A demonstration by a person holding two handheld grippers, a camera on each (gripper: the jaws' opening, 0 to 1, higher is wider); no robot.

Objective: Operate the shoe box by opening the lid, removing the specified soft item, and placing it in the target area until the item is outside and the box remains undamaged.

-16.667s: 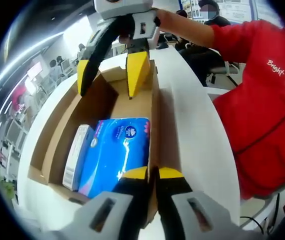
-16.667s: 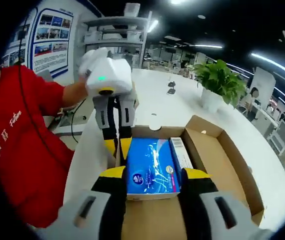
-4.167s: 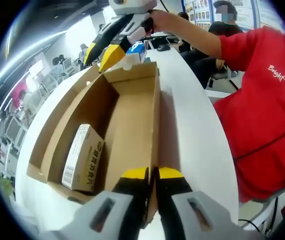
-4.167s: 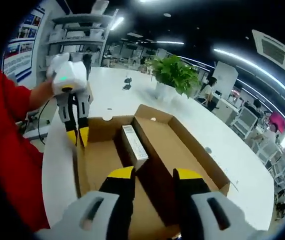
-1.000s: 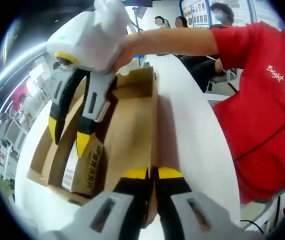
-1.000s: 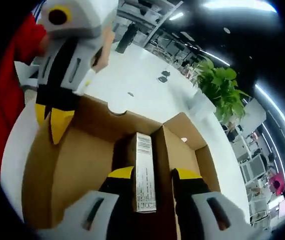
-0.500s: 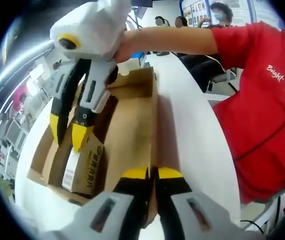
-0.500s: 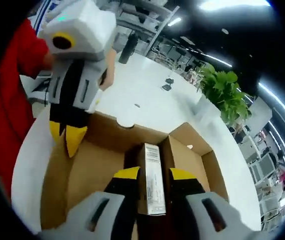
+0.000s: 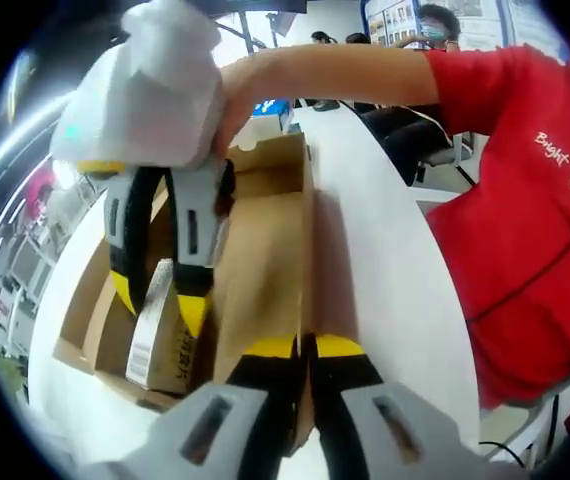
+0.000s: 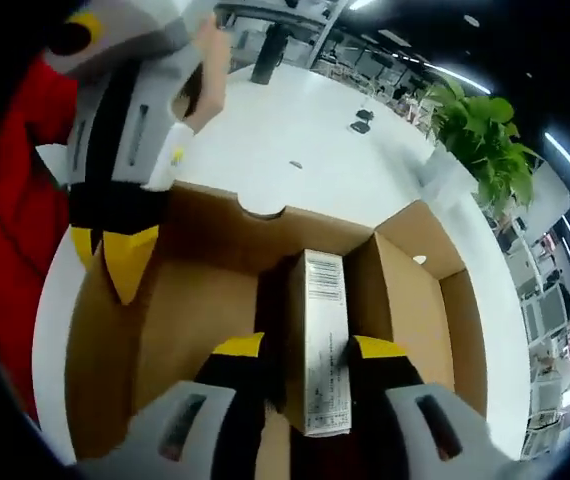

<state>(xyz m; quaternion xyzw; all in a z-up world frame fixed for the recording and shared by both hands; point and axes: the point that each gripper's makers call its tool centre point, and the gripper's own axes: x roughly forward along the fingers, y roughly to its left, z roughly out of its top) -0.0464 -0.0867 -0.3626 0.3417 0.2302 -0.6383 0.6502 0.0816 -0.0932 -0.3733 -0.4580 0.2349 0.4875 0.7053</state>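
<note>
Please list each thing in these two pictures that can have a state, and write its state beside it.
shoe box: lid open, upright on the table, no damage seen.
small carton: inside the box, standing on its narrow side, between the right jaws.
left gripper: shut on the box wall.
right gripper: jaws either side of the carton; contact unclear.
blue tissue pack: outside the box, on the table.

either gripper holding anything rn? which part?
Left gripper is shut on the box wall, at its top edge. Right gripper straddles the small carton by its long sides; whether its jaws touch it cannot be told.
</note>
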